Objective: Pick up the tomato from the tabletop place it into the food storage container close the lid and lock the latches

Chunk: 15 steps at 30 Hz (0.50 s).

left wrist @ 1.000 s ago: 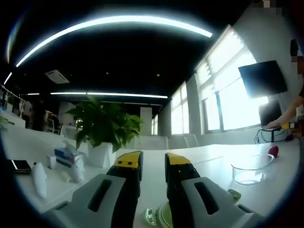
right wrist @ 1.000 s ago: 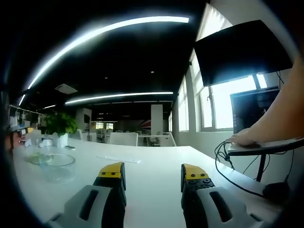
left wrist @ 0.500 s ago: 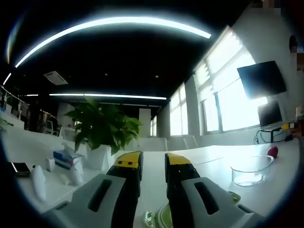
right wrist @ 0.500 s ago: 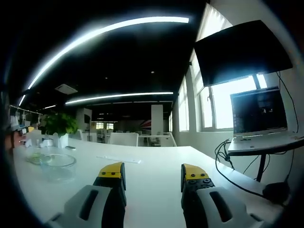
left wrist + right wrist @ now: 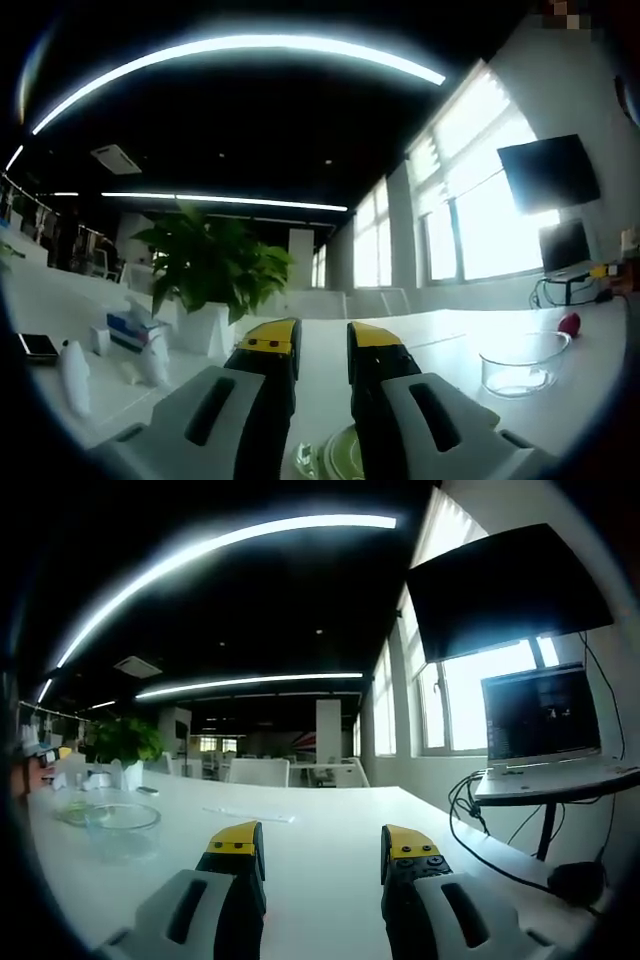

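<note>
One white tabletop (image 5: 440,345), long and broad, carries everything listed here; you see it under both hand-held grippers.

One wall monitor (image 5: 505,585), dark, hangs above one open laptop (image 5: 540,720) on a raised stand by the windows in your right gripper view.

One potted plant (image 5: 215,265), leafy green in a white pot, stands ahead of your left jaws.

Two hand-held grippers. Your left hand-held gripper (image 5: 318,340) has its yellow-tipped jaws narrowly parted with nothing between them. Your right hand-held gripper (image 5: 322,845) has its jaws spread wide with nothing between them, over bare tabletop.

One clear container (image 5: 522,362), a glass bowl without its lid, sits to the right in your left gripper view; the same container appears at the left of your right gripper view.

One pale green lid (image 5: 338,458) lies on the tabletop just under your left jaws, partly hidden by them.

One tissue box (image 5: 128,326), blue and white, sits left of the plant.

One phone (image 5: 38,345), dark, lies flat near the far left edge.

One tomato (image 5: 569,322), small and red, rests on the tabletop just beyond the container, apart from it.
</note>
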Each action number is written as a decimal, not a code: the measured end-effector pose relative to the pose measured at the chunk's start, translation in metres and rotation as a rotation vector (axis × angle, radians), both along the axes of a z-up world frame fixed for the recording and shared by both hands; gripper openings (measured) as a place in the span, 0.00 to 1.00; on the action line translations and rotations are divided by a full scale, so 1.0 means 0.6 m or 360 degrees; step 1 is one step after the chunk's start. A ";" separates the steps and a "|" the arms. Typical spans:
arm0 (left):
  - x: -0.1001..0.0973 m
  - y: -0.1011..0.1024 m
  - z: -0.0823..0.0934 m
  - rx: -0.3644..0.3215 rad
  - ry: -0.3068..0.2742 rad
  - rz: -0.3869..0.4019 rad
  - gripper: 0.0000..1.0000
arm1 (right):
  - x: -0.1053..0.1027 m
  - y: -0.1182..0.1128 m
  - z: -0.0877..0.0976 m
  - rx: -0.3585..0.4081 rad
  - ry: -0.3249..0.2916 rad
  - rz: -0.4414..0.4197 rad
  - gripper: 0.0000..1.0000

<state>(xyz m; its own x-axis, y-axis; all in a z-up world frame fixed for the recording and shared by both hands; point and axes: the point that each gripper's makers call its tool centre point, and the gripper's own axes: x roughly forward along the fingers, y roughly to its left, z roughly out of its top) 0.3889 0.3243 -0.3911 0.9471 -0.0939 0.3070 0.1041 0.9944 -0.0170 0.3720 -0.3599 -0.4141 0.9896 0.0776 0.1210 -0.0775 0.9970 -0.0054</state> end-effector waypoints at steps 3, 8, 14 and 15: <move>0.001 -0.001 0.002 -0.0007 -0.0009 -0.0006 0.19 | -0.002 0.000 0.000 -0.0004 0.0002 -0.0002 0.41; 0.005 -0.010 0.003 -0.0008 -0.0007 -0.0027 0.19 | -0.010 -0.003 0.005 -0.0003 -0.0018 -0.0005 0.41; 0.010 -0.026 0.015 -0.0024 -0.0028 -0.0076 0.19 | -0.019 -0.007 0.006 -0.0018 -0.0008 -0.0005 0.41; 0.011 -0.028 0.016 -0.0019 -0.0023 -0.0081 0.19 | -0.021 -0.008 0.006 -0.0016 -0.0012 -0.0005 0.41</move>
